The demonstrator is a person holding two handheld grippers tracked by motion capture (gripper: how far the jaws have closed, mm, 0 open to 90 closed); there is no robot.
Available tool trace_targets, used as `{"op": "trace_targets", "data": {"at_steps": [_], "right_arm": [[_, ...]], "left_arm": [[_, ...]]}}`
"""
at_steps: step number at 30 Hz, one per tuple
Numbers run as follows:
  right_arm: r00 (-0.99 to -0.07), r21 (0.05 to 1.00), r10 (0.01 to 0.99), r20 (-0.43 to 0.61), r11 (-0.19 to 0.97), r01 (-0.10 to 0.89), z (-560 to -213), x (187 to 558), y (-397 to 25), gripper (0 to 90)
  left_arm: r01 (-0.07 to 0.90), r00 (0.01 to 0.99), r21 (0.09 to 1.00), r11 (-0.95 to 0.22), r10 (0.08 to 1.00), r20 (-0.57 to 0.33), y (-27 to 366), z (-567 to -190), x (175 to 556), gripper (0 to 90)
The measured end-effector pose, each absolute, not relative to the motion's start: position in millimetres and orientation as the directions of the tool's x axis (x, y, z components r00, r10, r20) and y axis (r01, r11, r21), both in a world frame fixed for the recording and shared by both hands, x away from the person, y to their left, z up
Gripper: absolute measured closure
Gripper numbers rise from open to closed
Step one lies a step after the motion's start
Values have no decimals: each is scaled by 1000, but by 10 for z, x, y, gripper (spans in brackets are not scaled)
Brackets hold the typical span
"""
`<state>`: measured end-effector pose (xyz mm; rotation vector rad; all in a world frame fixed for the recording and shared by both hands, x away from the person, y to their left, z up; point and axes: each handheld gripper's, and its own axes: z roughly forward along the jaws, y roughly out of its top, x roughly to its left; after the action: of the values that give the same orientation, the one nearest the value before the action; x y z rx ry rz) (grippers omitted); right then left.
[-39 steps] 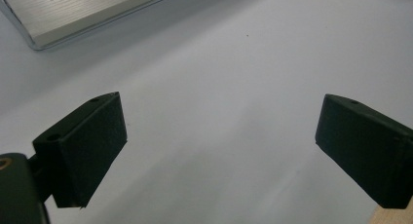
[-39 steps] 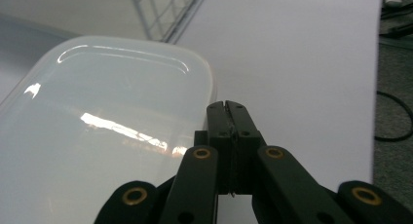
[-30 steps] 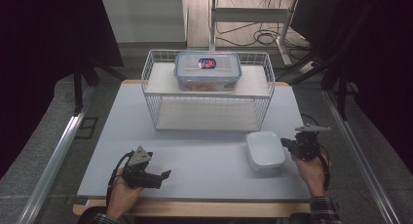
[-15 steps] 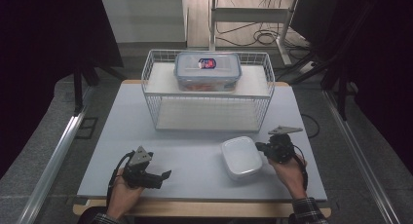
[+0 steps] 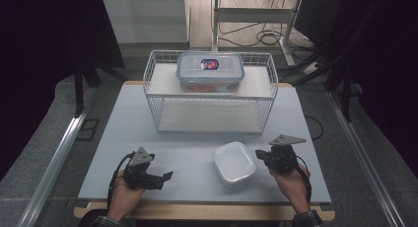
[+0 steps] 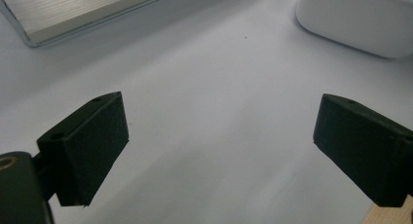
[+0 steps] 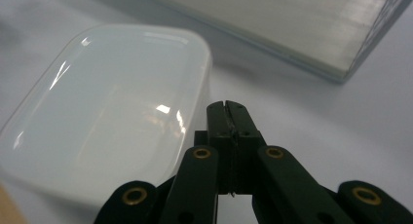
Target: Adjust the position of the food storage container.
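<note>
A white rounded-rectangular container (image 5: 234,164) lies on the grey table near the front, right of centre. My right gripper (image 5: 260,156) is just to its right, jaws pressed together with nothing between them. In the right gripper view the shut tips (image 7: 228,107) sit against or very near the white container's (image 7: 107,117) side wall. My left gripper (image 5: 166,176) rests at the front left, open and holding nothing. The left gripper view has its jaws (image 6: 219,136) spread wide over bare table, the white container (image 6: 360,19) farther off.
A white wire basket (image 5: 160,113) with two shelves stands at the back centre. A clear lidded box (image 5: 210,71) sits on its upper shelf. The lower shelf's edge (image 7: 292,24) lies close beyond the white container. The table's front edge (image 5: 197,202) is just below both hands.
My right gripper has moved left across the table and the white container has slid left with it, toward the middle. The left gripper has stayed put and open.
</note>
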<state>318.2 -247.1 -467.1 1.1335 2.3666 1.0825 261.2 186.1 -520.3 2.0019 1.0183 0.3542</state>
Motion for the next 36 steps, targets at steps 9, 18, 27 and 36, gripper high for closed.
{"op": "trace_targets", "data": {"at_steps": [9, 18, 27, 36], "right_arm": [[-679, 741, 733, 50, 428, 517, -4642, 2661, -2409, 893], [-712, 695, 694, 105, 461, 552, -4770, 2572, -2335, 893], [-708, 667, 697, 117, 473, 575, -4736, 2567, -2375, 893], [-686, 649, 717, 123, 466, 602, -4850, 2701, -2335, 893]], "left_arm": [[531, 628, 792, -302, 767, -129, 1879, -5188, 2637, 57], [532, 625, 796, -288, 768, -140, 1911, -5178, 2661, 58], [531, 625, 799, -283, 767, -144, 1907, -5170, 2692, 60], [530, 634, 799, -285, 759, -149, 1854, -5158, 2771, 65]]}}
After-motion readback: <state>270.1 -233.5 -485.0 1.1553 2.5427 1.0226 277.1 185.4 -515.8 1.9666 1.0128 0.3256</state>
